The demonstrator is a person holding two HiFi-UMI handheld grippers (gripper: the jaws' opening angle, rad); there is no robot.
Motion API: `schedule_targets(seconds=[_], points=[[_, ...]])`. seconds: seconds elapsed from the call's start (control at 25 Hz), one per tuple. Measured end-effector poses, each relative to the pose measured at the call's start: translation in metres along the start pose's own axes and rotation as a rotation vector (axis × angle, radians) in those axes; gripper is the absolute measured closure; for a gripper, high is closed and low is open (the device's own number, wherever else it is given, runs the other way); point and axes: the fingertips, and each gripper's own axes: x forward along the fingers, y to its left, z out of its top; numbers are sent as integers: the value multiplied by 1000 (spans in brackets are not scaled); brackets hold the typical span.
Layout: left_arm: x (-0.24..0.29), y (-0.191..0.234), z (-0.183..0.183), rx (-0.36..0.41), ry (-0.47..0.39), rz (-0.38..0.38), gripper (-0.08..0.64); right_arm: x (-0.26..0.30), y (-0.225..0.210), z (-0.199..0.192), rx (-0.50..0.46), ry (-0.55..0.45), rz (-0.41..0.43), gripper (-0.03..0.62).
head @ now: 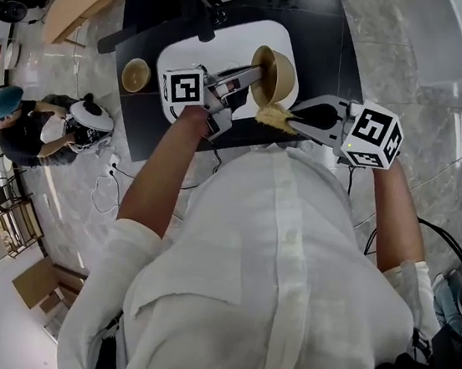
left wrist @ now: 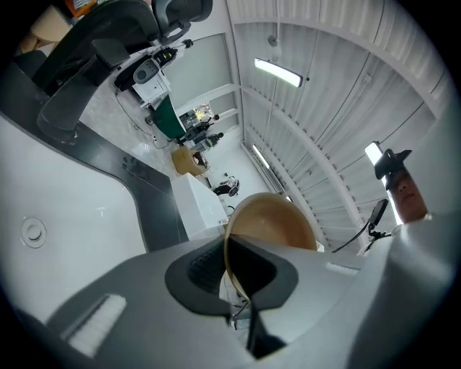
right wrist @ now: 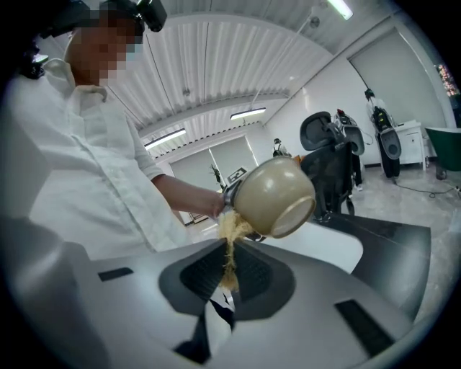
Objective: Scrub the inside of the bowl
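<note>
A tan bowl (head: 277,77) hangs tipped on its side over the white sink basin (head: 185,51). My left gripper (head: 258,77) is shut on its rim, and the rim edge (left wrist: 229,267) runs between the jaws in the left gripper view. My right gripper (head: 296,124) is shut on a yellow fibrous scrubber (head: 274,116), just below the bowl. In the right gripper view the scrubber (right wrist: 230,241) rises from the jaws to the bowl's (right wrist: 275,196) outer wall; its opening faces away, down and to the right. Whether scrubber and bowl touch I cannot tell.
The basin is set in a black countertop (head: 334,41). A second small bowl (head: 136,75) stands on the counter left of the basin. A black office chair (right wrist: 333,162) stands beyond the counter. Another person (head: 24,123) is low at the far left.
</note>
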Motion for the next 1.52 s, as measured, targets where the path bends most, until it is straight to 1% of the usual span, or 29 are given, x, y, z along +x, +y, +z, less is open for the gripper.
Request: schedule_targets(seconds=[0.2,0.36,0.56,0.64,0.84,0.92,1.0,1.16,1.24,1.4,1.52], points=[[0,12,-5,64,64,64,548,-21,-3,9,-10,-31,-24,566],[2,17,-12,82,112,97,548,-39,-15,14,-2,-72,-76,566],[10,20,-21,97,160,117,548,-58,-31,17,12,-113,-158,566],[13,20,-23,98,174,123,548,-64,-39,17,27,-137,-210,566],[15,26,-26,121,215,147,548,-85,-70,17,79,-235,-403,566],[22,27,-28,123,220,161,548,-101,-79,10,103,-253,-471,566],[31,30,-28,125,223,186,548,-113,-85,-1,131,-250,-515,566],[62,35,-26,130,233,253,548,-142,-91,-28,170,-214,-566,566],[70,45,-23,139,234,315,548,-149,-92,-40,185,-197,-579,566],[80,77,-15,135,236,444,548,-154,-98,-65,214,-163,-603,566],[89,98,-14,137,256,517,546,-156,-99,-77,236,-150,-610,566]])
